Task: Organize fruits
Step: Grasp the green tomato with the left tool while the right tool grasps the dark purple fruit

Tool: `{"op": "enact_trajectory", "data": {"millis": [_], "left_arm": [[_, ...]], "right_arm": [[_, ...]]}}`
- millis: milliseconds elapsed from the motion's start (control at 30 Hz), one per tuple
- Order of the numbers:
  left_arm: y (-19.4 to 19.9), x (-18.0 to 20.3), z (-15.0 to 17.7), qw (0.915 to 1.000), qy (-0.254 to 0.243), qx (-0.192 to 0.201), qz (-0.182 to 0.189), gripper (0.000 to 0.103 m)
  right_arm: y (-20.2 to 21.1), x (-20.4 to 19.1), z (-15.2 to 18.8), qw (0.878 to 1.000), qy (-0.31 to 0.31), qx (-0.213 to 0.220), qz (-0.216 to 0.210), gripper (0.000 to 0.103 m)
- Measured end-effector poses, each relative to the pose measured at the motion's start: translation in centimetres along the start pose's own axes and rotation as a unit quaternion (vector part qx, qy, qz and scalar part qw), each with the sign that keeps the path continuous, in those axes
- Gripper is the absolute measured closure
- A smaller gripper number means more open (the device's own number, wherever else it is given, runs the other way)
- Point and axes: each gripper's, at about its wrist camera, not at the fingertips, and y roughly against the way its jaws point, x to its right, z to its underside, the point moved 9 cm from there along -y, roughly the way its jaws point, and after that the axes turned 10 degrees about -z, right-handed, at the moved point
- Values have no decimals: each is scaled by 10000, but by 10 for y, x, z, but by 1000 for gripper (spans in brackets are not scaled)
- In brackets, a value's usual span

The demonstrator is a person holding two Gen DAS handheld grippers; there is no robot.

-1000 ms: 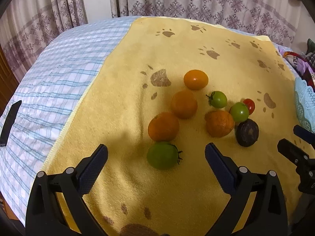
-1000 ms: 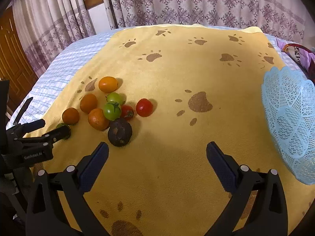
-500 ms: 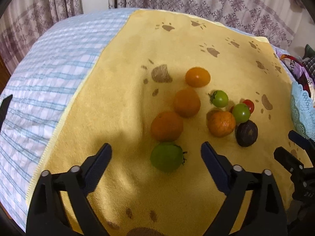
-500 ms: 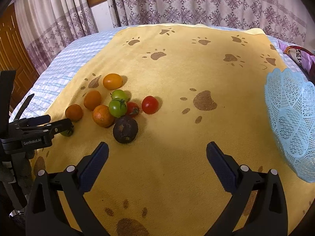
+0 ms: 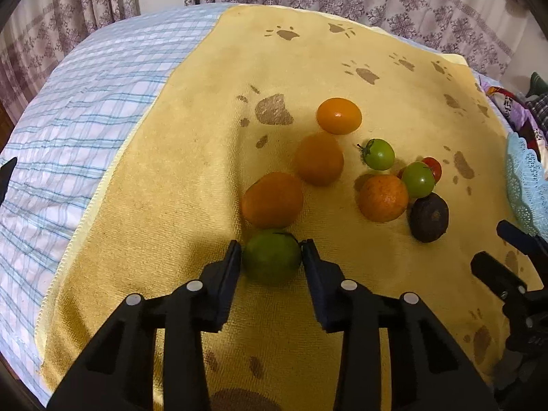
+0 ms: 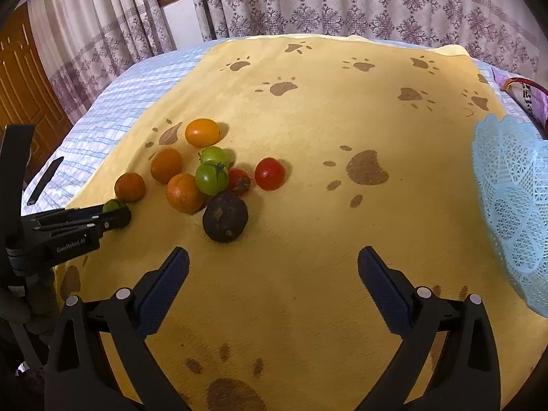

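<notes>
My left gripper (image 5: 272,251) is shut on a large green fruit (image 5: 272,256) that rests on the yellow paw-print towel (image 5: 205,205). The left gripper also shows in the right wrist view (image 6: 114,214). Beyond it lie three oranges (image 5: 273,199), a yellow-orange fruit (image 5: 339,115), two green tomatoes (image 5: 378,153), red tomatoes (image 6: 270,173) and a dark purple fruit (image 5: 428,216). My right gripper (image 6: 273,267) is open and empty, hovering over bare towel near the dark fruit (image 6: 225,216). The light blue lace basket (image 6: 510,205) stands at the right.
The towel lies on a blue checked bedsheet (image 5: 68,137). Patterned curtains (image 6: 342,0) hang behind the bed. A wooden door (image 6: 20,78) is at the far left. Coloured cloth (image 5: 520,109) lies at the bed's right edge.
My left gripper moved forward and down and closed its jaws on the green fruit. My right gripper stayed open and drifted slightly toward the fruit pile.
</notes>
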Motion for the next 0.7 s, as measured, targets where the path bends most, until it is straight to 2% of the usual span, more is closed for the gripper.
{"op": "enact_trajectory", "data": {"millis": [200,533,700], "left_arm": [[11,2,-6,10000,26,49,76,68],[29,10,-15,9994,-43,220,270,69],[37,8,-20,9990,11,302,337,69]], "right_arm": [[-4,-8,-2,9999,31,-88,-82,15],[-24,-23,-18,9994,64,-251,-242,27],[-43,-26,-21,9986,69,-456,-245,40]]}}
